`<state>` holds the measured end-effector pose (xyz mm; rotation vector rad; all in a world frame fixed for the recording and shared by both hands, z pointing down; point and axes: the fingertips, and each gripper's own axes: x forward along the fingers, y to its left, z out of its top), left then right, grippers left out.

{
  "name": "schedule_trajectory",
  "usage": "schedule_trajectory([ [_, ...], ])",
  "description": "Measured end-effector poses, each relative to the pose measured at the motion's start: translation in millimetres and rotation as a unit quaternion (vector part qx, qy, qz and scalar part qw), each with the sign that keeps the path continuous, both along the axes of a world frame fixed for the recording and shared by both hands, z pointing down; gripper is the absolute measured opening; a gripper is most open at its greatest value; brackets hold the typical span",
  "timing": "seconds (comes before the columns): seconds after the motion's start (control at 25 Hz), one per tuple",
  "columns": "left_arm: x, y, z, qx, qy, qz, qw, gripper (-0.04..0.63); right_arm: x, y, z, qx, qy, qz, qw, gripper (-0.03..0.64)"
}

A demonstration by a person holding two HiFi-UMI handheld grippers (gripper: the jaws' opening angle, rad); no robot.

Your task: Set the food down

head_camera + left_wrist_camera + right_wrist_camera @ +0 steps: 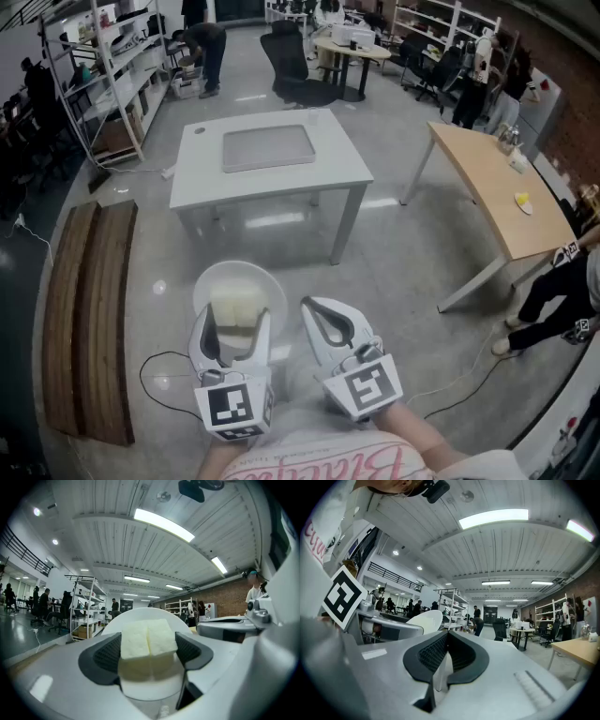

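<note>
Food block (148, 639), pale spongy cube on round plate (211, 281), pinched by left hand-held gripper (235, 323); right hand-held gripper (322, 319) closed.

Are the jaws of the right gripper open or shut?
Shut: on the right gripper the two black pads meet, with nothing between them.
</note>
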<state>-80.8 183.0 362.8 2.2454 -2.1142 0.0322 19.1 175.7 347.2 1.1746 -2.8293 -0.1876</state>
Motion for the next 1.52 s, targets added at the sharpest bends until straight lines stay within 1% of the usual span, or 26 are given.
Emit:
schedule_trajectory([
  [0.24,-2.7,8.9,-2.9,0.008,-0.001,-0.004,1.0000,0.356,-6.0,12.4,0.3,0.017,0.008,-0.011,1.000,0.000],
  [0.32,-3.9,8.3,-5.4,0.012,0.000,-0.006,0.9999,0.356,-7.5,13.3,-2.8,0.020,-0.004,-0.012,1.000,0.001],
  [0.4,-3.1,5.9,-5.8,0.014,0.002,-0.005,0.9999,0.356,-5.9,11.4,-4.1,0.017,-0.018,-0.008,1.000,0.002],
  [0.56,0.0,-4.3,-2.6,0.007,0.004,0.000,1.0000,0.356,-0.5,-0.3,-1.8,0.010,-0.017,0.005,1.000,0.002],
  [0.76,-4.3,-25.4,-1.3,-0.001,-0.002,0.005,1.0000,0.356,-3.6,-23.0,-0.3,0.003,-0.018,0.013,1.000,0.002],
  [1.28,-13.7,-94.5,2.2,-0.013,-0.005,0.003,0.9999,0.356,-11.5,-85.4,8.2,-0.018,-0.007,0.012,1.000,0.002],
  [1.52,-16.2,-131.5,-1.0,-0.015,-0.008,0.013,0.9998,0.356,-16.5,-122.3,5.0,-0.022,-0.009,0.016,1.000,0.002],
])
